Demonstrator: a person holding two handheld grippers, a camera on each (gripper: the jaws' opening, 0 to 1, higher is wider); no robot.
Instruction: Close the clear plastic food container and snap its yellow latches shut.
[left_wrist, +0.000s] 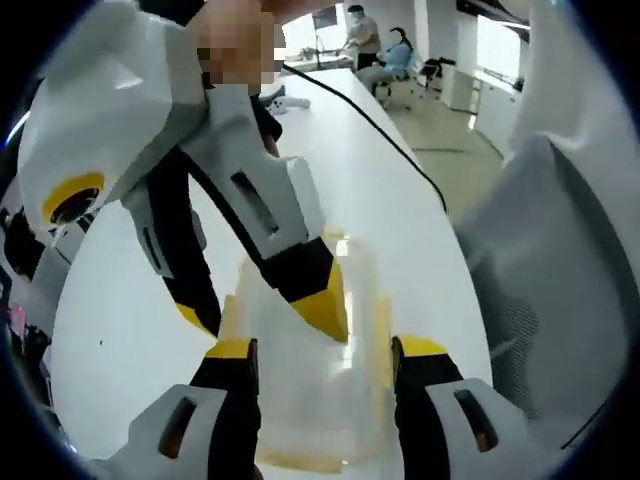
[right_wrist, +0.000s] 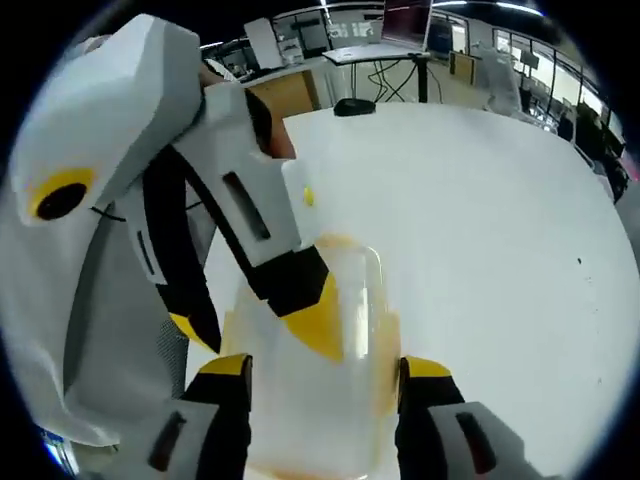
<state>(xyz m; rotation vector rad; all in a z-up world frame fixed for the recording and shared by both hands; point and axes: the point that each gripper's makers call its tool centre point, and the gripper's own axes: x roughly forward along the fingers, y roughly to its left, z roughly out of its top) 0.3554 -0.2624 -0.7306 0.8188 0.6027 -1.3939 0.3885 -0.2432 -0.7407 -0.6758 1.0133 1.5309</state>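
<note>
Centrally, clear container (left_wrist: 310, 380) on white table (left_wrist: 400, 200), between left tongs (left_wrist: 325, 352) and right tongs (right_wrist: 325, 372), both spread wide around it.

We see a clear, glossy plastic container (left_wrist: 315, 395) with translucent yellow edging on a smooth, white, faintly shiny table (right_wrist: 480, 220). The 2 grippers, left gripper (left_wrist: 322, 362) and right gripper (right_wrist: 325, 378), look like matt white and black plastic with yellow tips.
</note>
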